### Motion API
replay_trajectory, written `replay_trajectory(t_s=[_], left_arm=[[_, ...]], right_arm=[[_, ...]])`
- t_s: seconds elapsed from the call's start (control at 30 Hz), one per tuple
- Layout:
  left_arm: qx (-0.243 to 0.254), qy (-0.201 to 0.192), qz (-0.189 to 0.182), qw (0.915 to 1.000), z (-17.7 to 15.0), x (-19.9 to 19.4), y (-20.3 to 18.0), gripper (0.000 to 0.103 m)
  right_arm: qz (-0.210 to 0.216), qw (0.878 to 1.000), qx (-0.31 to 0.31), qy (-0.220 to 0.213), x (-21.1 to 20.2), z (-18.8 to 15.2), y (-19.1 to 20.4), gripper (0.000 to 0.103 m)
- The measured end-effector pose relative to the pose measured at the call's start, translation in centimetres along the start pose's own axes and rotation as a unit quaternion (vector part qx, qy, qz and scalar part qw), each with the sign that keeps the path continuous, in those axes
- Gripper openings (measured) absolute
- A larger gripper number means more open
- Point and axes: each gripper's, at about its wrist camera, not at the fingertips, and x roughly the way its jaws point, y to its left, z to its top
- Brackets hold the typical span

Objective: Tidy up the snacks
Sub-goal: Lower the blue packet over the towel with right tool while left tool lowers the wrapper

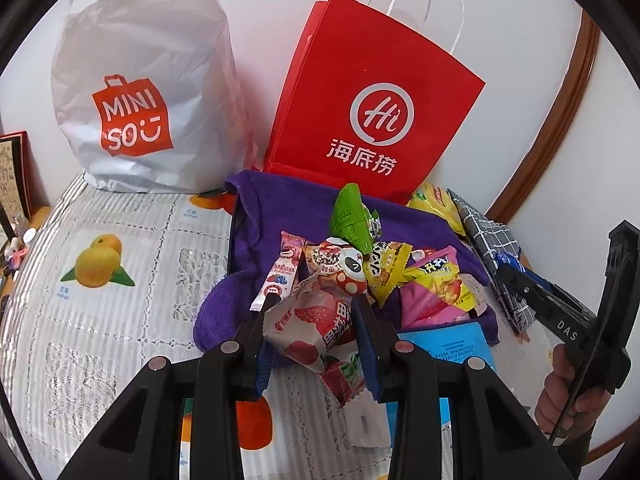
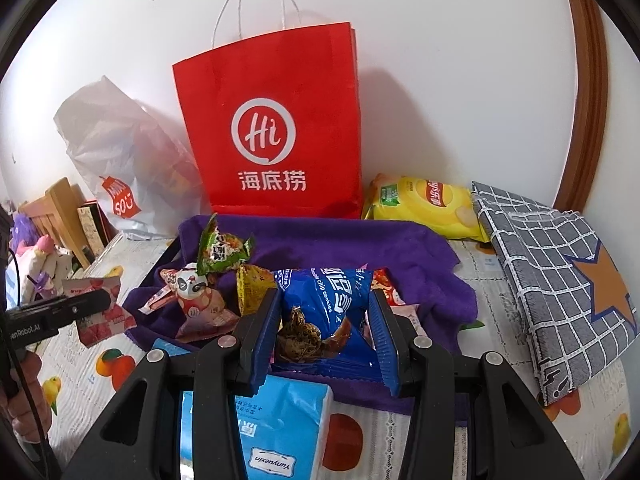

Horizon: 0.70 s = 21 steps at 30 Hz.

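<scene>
Tissues (image 2: 256, 432) lie nearest; right hand-held gripper (image 2: 326, 320) clamps the cookie bag (image 2: 324, 304), left hand-held gripper (image 1: 314, 320) the strawberry packet (image 1: 310, 328): light, crinkly, crushable; hold edges.

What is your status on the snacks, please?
Left gripper shut on strawberry snack packet. Right gripper shut on blue cookie packet. Remaining snacks piled on purple towel. Nothing in the way.

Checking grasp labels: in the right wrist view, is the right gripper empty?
No: the right gripper is closed on a blue plastic chocolate-chip cookie packet, its blue pads pressing both sides.
</scene>
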Motion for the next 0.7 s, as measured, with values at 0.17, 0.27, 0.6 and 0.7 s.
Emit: replay_trajectory(t_s=[0.17,0.27,0.6,0.7], left_arm=[[-0.010,0.007,0.001,0.9999,-0.2,0.4,0.6,0.034],[-0.013,0.014,0.001,0.9998,-0.3,0.7,0.8,0.034],[-0.016,0.020,0.001,0.9997,-0.4,1.0,1.4,0.034],[-0.018,0.022,0.001,0.9996,-0.4,1.2,1.6,0.034]], right_arm=[[-0.012,1.000,0.004,-0.001,0.1,0.8,-0.5,0.044],[-0.018,1.000,0.005,-0.001,0.2,1.7,-0.5,0.044],[-0.027,1.000,-0.014,0.005,2.2,4.0,0.7,0.044],[-0.028,0.999,-0.017,0.012,3.4,4.3,1.0,0.044]])
